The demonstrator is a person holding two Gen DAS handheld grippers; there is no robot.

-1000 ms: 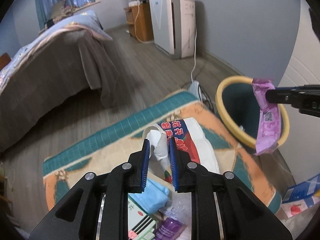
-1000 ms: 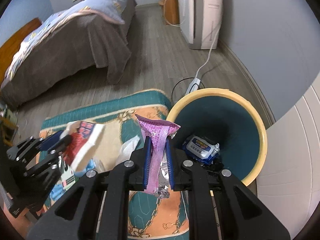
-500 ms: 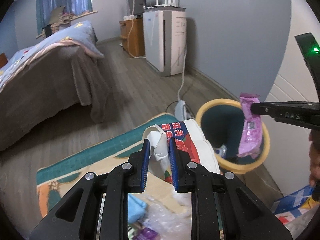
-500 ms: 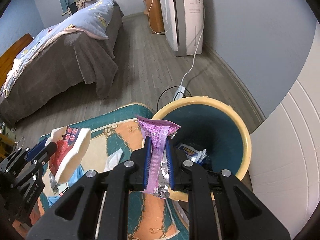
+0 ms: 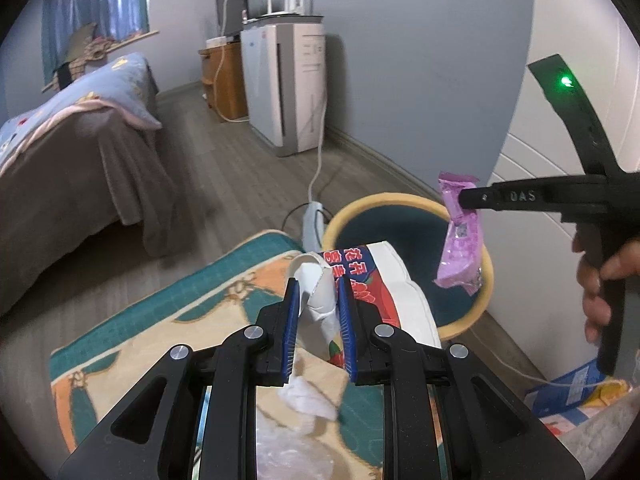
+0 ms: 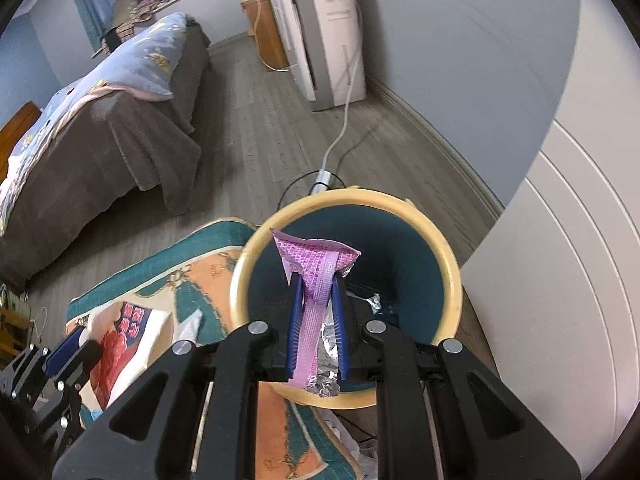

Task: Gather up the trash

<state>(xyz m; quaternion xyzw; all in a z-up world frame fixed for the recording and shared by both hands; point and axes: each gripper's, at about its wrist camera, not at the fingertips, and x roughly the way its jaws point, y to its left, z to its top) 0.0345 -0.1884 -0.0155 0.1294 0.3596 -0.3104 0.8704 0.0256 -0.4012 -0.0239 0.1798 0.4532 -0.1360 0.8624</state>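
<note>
L gripper [image 5: 319,300] was clamped on a crumpled white paper cup [image 5: 384,292] w/ red print, above the rug [image 5: 168,304]. R gripper [image 6: 317,312] pinched a purple wrapper [image 6: 316,276] over the yellow-rimmed bin [image 6: 400,200].

L gripper [image 5: 318,300]: angled down, jaws nearly closed, blue pads [image 5: 291,320] pinching crumpled paper cup [image 5: 320,280]. R gripper [image 6: 316,308]: pitched steeper down, jaws nearly closed, clamping pink wrapper [image 6: 314,280], seen side-on in left wrist view. Person's hand [image 5: 596,280] wrapped round R handle, fingers curled on grip. L & R well apart.
</note>
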